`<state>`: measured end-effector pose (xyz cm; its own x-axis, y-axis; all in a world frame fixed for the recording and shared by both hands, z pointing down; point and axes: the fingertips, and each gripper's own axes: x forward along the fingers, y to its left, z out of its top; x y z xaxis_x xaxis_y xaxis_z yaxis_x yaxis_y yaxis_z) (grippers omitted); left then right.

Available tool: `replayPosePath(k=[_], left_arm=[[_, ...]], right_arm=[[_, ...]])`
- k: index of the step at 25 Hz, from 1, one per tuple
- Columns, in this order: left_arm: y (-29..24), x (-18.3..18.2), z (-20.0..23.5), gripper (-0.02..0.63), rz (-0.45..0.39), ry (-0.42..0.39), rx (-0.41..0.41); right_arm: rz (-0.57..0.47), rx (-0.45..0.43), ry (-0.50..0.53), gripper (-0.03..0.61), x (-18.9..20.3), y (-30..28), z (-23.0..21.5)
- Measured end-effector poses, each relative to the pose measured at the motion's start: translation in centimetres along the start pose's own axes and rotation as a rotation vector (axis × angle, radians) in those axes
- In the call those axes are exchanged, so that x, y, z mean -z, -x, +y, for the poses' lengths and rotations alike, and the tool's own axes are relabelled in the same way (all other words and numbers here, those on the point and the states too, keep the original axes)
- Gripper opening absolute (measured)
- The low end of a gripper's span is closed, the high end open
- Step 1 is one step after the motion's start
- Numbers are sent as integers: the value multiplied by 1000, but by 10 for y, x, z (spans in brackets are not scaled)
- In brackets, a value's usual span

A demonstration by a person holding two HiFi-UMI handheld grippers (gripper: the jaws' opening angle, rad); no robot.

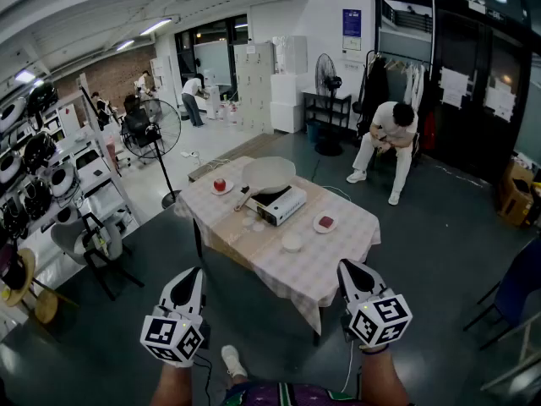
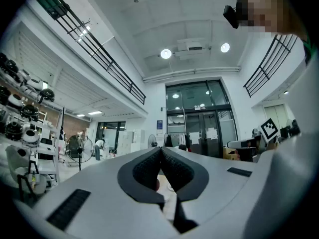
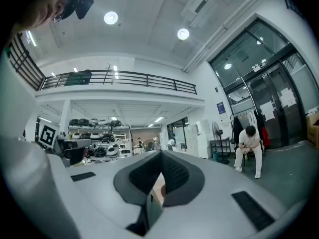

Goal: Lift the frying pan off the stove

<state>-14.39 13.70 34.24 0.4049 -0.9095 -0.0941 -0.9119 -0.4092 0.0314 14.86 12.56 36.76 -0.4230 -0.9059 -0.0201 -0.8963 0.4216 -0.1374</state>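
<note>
A cream frying pan (image 1: 269, 174) with a wooden handle (image 1: 245, 199) rests on a white portable stove (image 1: 281, 205), on the far half of a table with a checked cloth (image 1: 334, 265). Both grippers hang well short of the table's near edge, far from the pan. My left gripper (image 1: 197, 271) is at the lower left and my right gripper (image 1: 345, 266) at the lower right. In the left gripper view the left gripper (image 2: 160, 149) has its dark pads meeting at the tips with nothing between them. In the right gripper view the right gripper (image 3: 161, 154) is likewise shut and empty.
On the table stand a plate with a red item (image 1: 222, 185), a second plate (image 1: 325, 222) and a small white bowl (image 1: 292, 242). A standing fan (image 1: 152, 129) and a chair (image 1: 91, 245) stand to the left. A person sits beyond the table (image 1: 390, 138). A blue chair (image 1: 517, 290) is at the right.
</note>
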Motion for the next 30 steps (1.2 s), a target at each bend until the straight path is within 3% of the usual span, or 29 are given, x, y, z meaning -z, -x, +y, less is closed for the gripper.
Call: replayPosePath(k=[16, 30], left_arm=[[4, 13, -11, 23, 8, 36, 4], [4, 24, 5, 23, 44, 52, -22]], right_arm=[[37, 10, 41, 5, 13, 10, -8], [32, -58, -44, 5, 15, -11, 3]])
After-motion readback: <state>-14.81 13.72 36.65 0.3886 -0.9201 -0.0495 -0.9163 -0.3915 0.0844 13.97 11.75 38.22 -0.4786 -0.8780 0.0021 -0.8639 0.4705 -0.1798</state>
